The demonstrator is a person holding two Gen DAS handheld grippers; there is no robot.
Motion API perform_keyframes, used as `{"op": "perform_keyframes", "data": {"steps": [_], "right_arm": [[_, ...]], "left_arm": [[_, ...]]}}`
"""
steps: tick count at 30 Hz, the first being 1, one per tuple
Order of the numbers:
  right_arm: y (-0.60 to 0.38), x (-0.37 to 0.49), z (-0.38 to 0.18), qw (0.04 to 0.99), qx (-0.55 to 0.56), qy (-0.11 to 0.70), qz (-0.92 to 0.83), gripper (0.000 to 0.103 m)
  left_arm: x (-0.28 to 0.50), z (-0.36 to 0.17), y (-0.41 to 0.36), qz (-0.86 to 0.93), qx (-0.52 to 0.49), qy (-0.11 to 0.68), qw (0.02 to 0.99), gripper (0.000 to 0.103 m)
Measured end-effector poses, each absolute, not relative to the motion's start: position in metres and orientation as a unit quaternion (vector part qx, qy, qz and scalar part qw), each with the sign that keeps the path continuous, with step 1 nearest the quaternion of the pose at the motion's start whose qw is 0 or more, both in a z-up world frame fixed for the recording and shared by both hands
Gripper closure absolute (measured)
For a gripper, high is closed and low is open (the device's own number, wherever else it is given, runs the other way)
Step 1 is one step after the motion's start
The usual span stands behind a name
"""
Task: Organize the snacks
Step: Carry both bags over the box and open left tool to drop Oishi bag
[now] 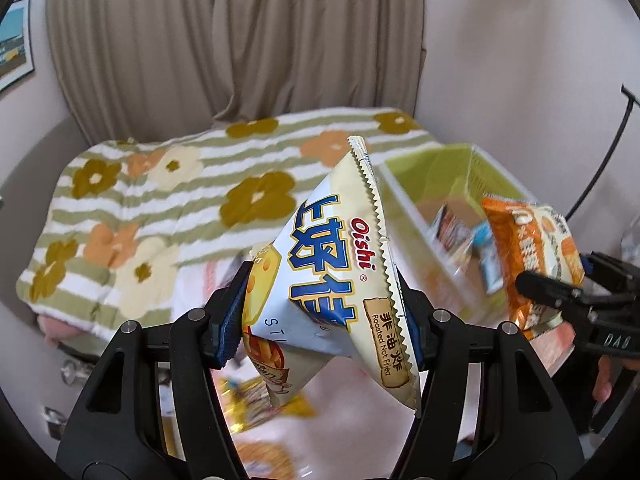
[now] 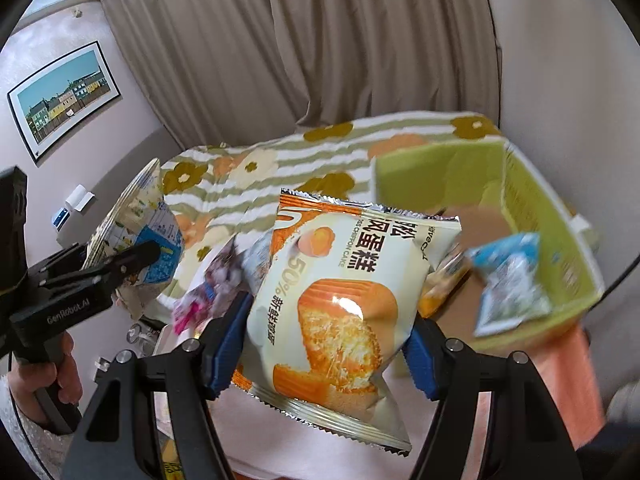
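Right now both claws are carrying snacks in the air, so the step in hand looks like the transport leg: two packets are travelling toward the green basket [image 2: 532, 216]. The left claw [image 1: 320, 312] is clamping a cream and blue Oishi chip bag [image 1: 336, 264] between its blue pads, the bag standing up with its serrated seam running toward 12 o'clock. The right claw [image 2: 324, 344] is squeezing an orange chiffon cake packet [image 2: 340, 288] across its lower half, the packet's top edge leaning toward 12 o'clock.

In the right wrist view the basket is sitting at about 2 o'clock from the cake packet, near it, with a brown floor showing and a light blue packet [image 2: 508, 280] plus a yellowish one already lying inside. In the left wrist view the same basket is lying at roughly 2 o'clock from the chip bag, with the right claw and its orange packet in front of its near right side. Behind everything a flowered blanket [image 1: 160, 200] is covering a bed, and more loose packets are blurring on the pale pink surface [image 2: 264, 432] below.

The next move is probably calling for each claw to swing over the basket's rim, one after the other so they are not crowding each other, and then to let go only once the packet is hanging above the open floor. Neither packet is over the basket yet, as far as these views are showing.
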State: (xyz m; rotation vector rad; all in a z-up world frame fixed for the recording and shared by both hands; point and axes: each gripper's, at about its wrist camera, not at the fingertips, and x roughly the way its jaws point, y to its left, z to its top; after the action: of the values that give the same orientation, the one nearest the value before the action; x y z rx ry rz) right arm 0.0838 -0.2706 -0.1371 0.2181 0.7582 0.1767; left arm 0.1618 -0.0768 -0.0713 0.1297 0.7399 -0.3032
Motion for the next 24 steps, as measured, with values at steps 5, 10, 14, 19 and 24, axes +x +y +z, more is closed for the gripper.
{"op": "perform_keyframes", "data": {"steps": [5,10,14,19,24], "right_arm": [[-0.328,0.113,-0.125,0.924,0.093,0.359,0.096,0.038],[-0.376,0.140,-0.123,0.921,0.099,0.364,0.096,0.038],[-0.407,0.164,-0.127,0.920,0.096,0.371,0.086,0.038],[-0.437,0.187,-0.136,0.913,0.111,0.386,0.072,0.038],[-0.455,0.206,-0.149,0.905,0.126,0.403,0.050,0.038]], "left_arm": [[0.190,-0.058,-0.150,-0.155,0.059,0.345,0.924,0.044],[0.219,-0.057,-0.208,-0.165,0.050,0.352,0.920,0.044],[0.246,-0.065,-0.247,-0.168,0.056,0.365,0.914,0.044],[0.285,-0.082,-0.285,-0.186,0.057,0.393,0.899,0.044],[0.318,-0.103,-0.310,-0.204,0.074,0.418,0.882,0.043]]}}
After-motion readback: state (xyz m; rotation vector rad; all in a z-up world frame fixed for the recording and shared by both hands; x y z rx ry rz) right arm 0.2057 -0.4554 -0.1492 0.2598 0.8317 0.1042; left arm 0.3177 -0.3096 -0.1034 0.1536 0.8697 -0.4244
